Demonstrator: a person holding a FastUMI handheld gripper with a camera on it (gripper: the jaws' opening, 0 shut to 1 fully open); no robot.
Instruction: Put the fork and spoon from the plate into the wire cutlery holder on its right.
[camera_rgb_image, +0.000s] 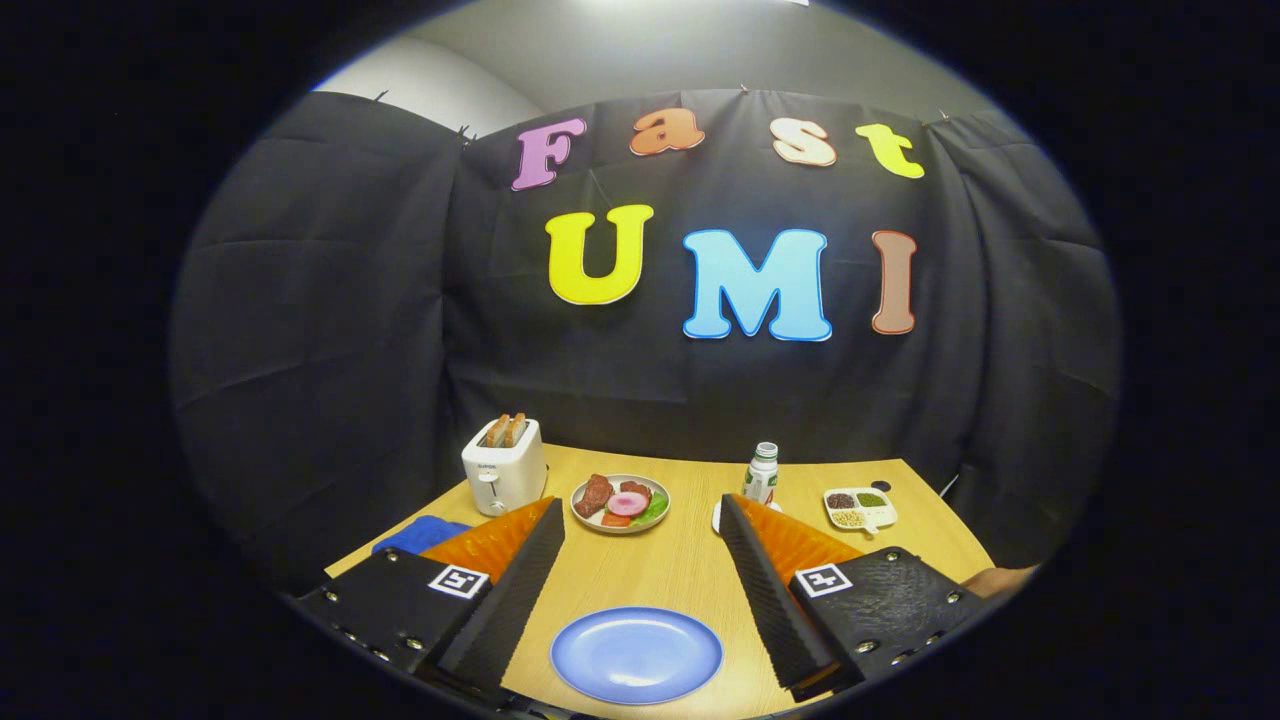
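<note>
A blue plate (636, 654) lies on the wooden table (680, 570), near me between the roots of the two fingers, and its surface looks bare. My gripper (640, 510) is open, its fingers wide apart and raised above the table, with nothing between them. Part of the table on the right lies hidden behind the right finger (790, 560).
A white toaster (504, 465) with toast stands back left, beside a blue cloth (420, 535). A plate of food (620, 502) sits just beyond the fingertips. A small bottle (761, 473) and a divided white dish (860, 508) of beans stand back right.
</note>
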